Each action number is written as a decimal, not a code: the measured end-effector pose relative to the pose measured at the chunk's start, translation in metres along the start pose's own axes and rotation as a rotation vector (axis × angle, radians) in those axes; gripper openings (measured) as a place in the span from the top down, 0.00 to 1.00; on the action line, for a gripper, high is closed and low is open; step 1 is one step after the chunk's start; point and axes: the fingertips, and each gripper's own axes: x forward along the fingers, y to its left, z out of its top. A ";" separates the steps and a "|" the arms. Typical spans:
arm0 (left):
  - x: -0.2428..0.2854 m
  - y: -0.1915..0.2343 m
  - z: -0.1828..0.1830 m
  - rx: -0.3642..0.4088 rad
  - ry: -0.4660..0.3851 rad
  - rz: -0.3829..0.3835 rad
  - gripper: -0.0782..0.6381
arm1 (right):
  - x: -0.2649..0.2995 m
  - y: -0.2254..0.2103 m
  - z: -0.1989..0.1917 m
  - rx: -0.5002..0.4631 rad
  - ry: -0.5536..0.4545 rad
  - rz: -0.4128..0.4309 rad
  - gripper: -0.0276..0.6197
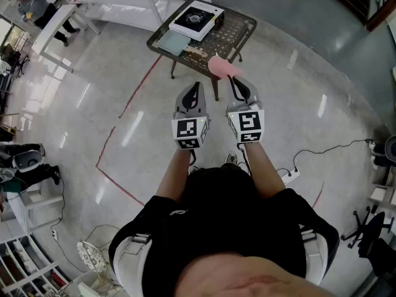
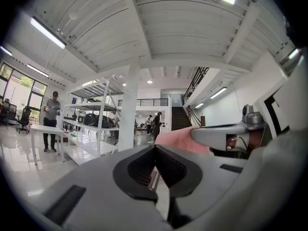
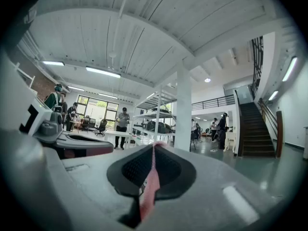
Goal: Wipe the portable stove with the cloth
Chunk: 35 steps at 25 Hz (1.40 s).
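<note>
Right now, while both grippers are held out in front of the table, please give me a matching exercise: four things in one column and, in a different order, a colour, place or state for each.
Things
1. cloth
2. portable stove
3. left gripper
4. right gripper

Descriptions
A. shut, with nothing between the jaws
B. resting on the dark table
C. pink
D. shut on a thin fold of fabric

Right pairs: 1-C, 2-B, 3-A, 4-D.
</note>
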 end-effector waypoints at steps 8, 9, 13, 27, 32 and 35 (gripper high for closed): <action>0.013 -0.014 -0.006 0.002 0.015 0.004 0.89 | -0.001 -0.019 -0.008 0.012 -0.002 0.003 0.95; 0.015 -0.015 -0.008 0.002 0.018 0.007 0.89 | 0.000 -0.021 -0.010 0.016 -0.002 0.009 0.95; 0.025 -0.020 -0.014 -0.002 0.035 0.031 0.89 | 0.003 -0.032 -0.016 0.010 -0.001 0.038 0.95; 0.053 -0.032 -0.033 0.011 0.044 0.130 0.89 | 0.005 -0.070 -0.037 -0.023 -0.006 0.123 0.95; 0.070 -0.028 -0.044 -0.003 0.060 0.106 0.89 | 0.021 -0.073 -0.046 -0.021 0.011 0.112 0.94; 0.091 -0.019 -0.061 -0.025 0.086 0.098 0.89 | 0.034 -0.073 -0.059 -0.053 0.043 0.130 0.95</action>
